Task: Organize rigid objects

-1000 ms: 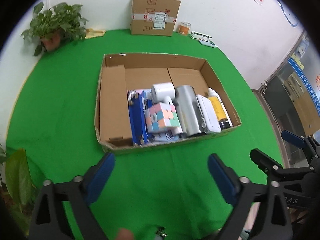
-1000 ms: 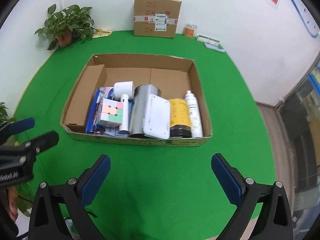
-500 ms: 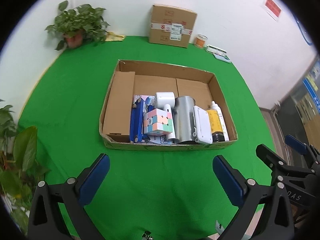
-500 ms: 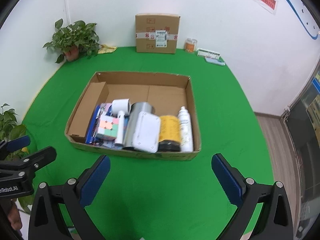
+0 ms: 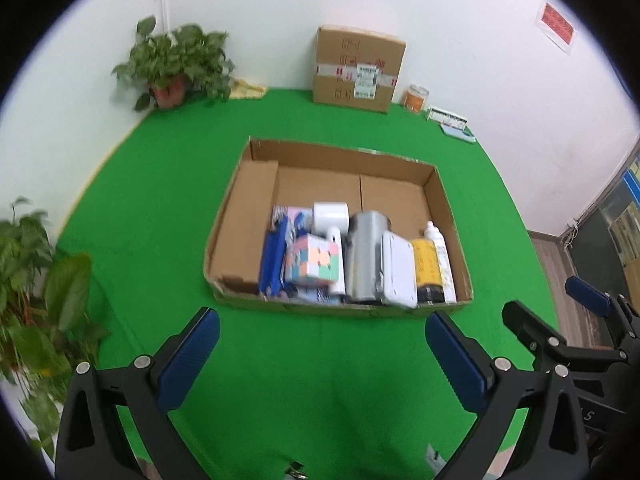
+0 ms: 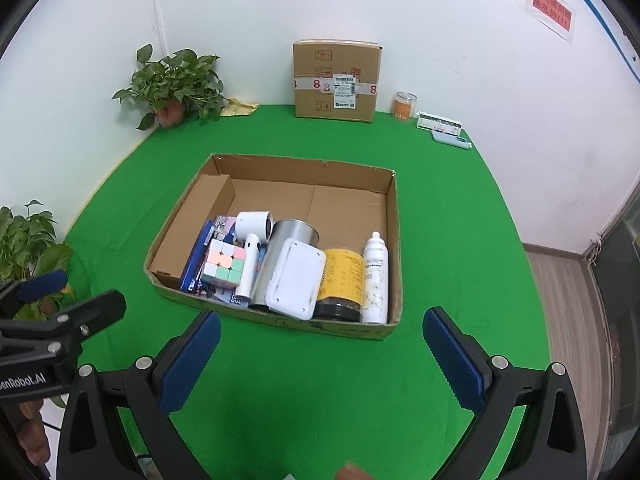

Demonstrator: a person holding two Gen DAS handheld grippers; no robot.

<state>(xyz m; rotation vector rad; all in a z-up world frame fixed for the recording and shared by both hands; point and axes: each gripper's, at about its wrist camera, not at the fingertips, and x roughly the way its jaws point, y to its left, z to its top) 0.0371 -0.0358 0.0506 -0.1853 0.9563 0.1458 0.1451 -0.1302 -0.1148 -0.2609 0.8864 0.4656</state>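
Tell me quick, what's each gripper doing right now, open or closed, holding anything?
Left gripper: open, holding nothing, short of the box.
Right gripper: open, holding nothing, also short of the box.

Plain white walls [image 6: 440, 20] all round, and a bright green cloth [image 6: 460, 220] spread over the surface. Potted plant [image 6: 176, 84] in the far left corner, a sealed cardboard box [image 6: 335, 80] against the back wall. Red notice [image 6: 552, 6] up high, text too blurry to read. Wood-look floor [image 6: 560, 280] on the right.
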